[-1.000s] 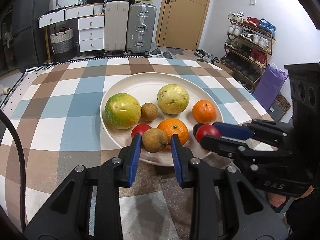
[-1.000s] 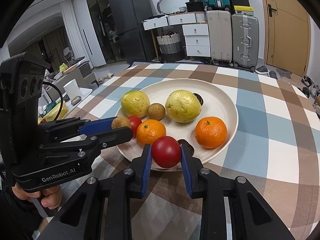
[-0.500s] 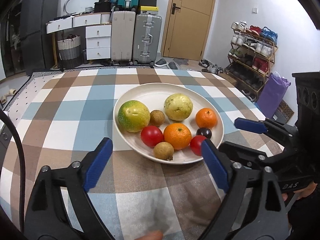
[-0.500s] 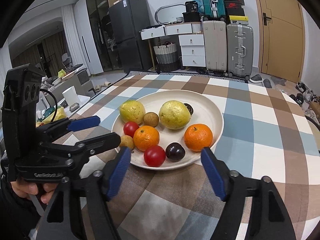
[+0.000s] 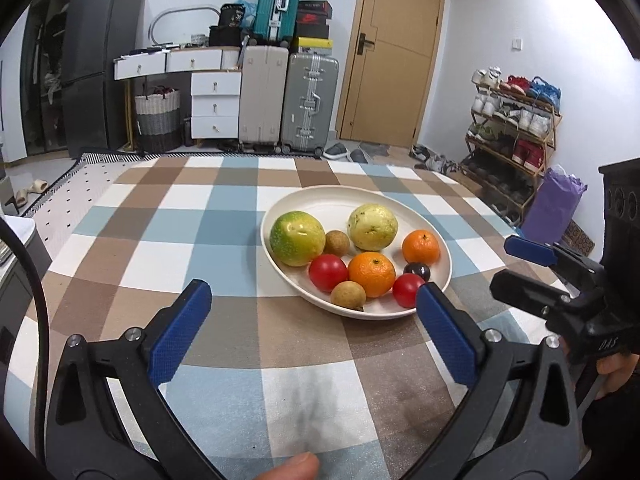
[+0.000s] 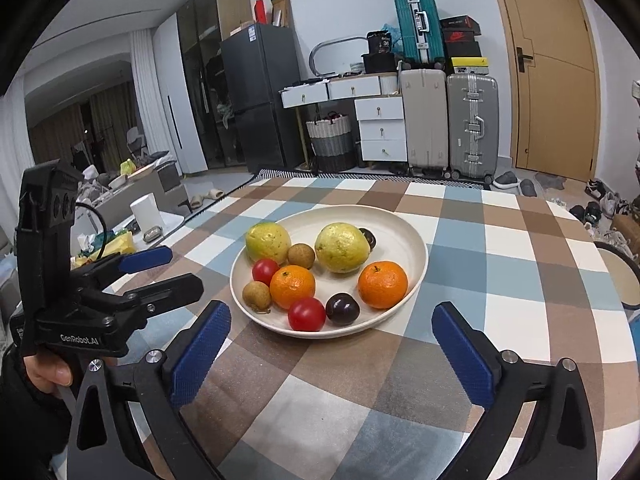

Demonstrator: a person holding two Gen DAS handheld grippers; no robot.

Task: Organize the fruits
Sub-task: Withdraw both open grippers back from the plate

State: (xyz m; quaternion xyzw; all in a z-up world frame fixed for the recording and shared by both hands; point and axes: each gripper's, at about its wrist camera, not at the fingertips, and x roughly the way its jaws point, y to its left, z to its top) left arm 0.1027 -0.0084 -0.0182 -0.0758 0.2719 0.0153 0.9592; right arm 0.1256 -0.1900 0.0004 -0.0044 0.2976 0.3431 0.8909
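A cream plate (image 5: 320, 197) (image 6: 400, 216) on the checked table holds a green-yellow fruit (image 5: 297, 238), a pale guava (image 5: 372, 227), two oranges, two red tomatoes, two small brown fruits and a dark plum (image 6: 342, 309). My left gripper (image 5: 312, 304) hovers in front of the plate's near rim. Its jaws are opening wide and hold nothing. The small brown fruit (image 5: 348, 294) lies free on the plate ahead of it. My right gripper (image 6: 329, 320) also stands back from the rim, jaws opening and empty. The red tomato (image 6: 306, 314) rests on the plate in front of it.
The checked tablecloth (image 5: 208, 216) covers the table. Beyond its far edge stand suitcases (image 5: 308, 100), white drawers (image 5: 215, 108), a dark fridge (image 6: 256, 96) and a door. A shoe rack (image 5: 512, 128) lines the right wall. A chair back (image 6: 618, 272) sits at the table's right side.
Both grippers were shut on fruit at the plate's rim, the left on the small brown fruit, the right on a red tomato. Both have let go, opened wide and drawn back.
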